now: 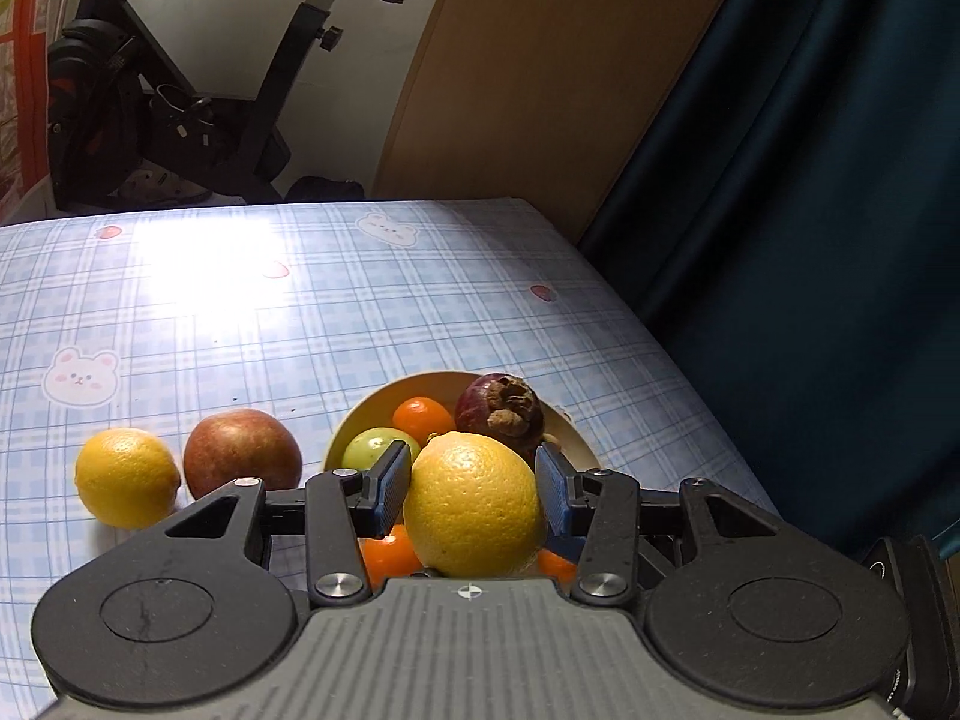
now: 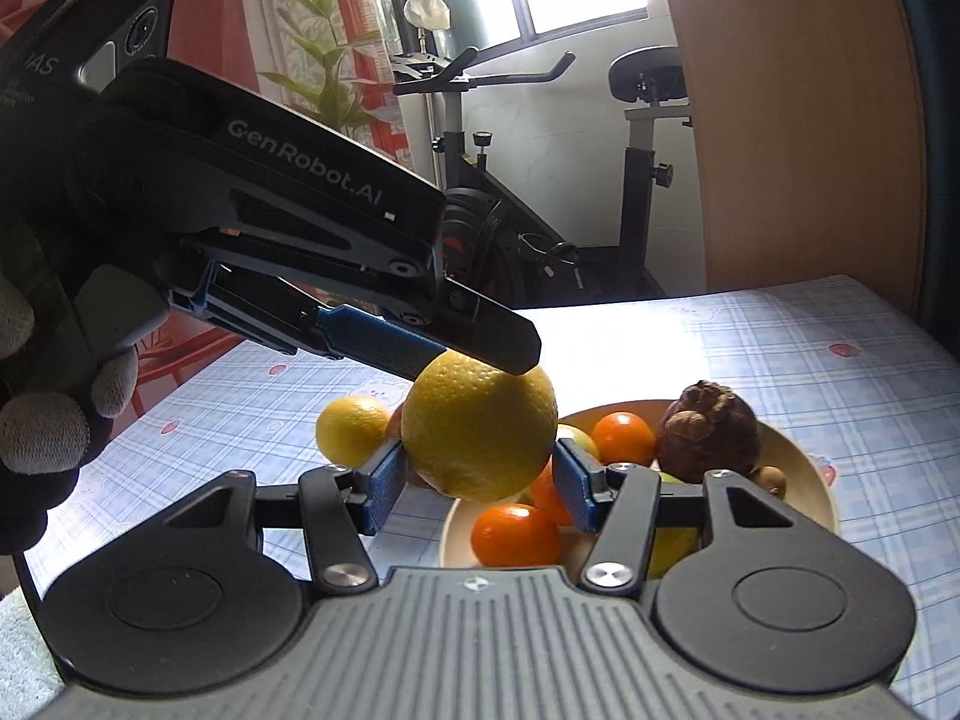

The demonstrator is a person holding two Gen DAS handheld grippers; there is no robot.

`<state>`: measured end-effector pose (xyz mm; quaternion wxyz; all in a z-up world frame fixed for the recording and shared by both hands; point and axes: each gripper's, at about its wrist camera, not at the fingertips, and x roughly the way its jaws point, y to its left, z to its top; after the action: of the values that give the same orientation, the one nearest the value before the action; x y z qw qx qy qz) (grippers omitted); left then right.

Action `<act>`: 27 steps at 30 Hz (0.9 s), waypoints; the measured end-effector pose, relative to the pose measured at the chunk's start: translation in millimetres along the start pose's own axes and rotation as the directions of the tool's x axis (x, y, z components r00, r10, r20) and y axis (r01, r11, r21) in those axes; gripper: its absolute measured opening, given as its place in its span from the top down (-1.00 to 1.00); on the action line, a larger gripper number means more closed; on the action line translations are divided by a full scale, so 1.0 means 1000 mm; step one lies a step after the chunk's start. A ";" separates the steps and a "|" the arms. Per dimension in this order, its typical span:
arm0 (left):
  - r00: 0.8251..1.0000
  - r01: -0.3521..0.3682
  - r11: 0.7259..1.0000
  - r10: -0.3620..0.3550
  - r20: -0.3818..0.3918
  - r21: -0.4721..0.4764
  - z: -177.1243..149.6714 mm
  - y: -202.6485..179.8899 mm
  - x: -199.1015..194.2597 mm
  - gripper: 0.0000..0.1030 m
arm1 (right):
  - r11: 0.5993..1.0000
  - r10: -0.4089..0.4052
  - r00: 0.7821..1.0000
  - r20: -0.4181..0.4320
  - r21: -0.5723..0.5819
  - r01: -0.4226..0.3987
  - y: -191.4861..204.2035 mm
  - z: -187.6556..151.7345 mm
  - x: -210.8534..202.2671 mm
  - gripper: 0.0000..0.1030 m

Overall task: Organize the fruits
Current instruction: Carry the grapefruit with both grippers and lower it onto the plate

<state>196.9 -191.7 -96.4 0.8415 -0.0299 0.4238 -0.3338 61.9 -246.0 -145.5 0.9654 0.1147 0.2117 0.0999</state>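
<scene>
holding the lemon (image 1: 474,504) clenched in both my left gripper (image 1: 474,489) and right gripper (image 2: 477,480), i risk it slipping into the bowl (image 2: 804,468) below if their pull disagrees.

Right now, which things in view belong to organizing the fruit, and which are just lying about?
Job: big yellow citrus, gripped by left tongs and right tongs; bowl holding tangerines, a green fruit and a dark purple fruit; red apple and small yellow citrus on the tablecloth.
Lying about: exercise bike, blue curtain, leafy plant.
</scene>
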 end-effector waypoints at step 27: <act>0.985 0.061 0.993 -0.044 -0.167 0.098 0.010 -0.058 0.107 0.08 | 0.987 -0.156 0.984 -0.085 0.012 0.157 -0.071 -0.018 -0.009 -0.10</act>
<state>217.8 -302.0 -144.4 0.7949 0.0300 0.4730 -0.3787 56.4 -312.6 -176.7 0.9595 0.1022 0.2612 0.0264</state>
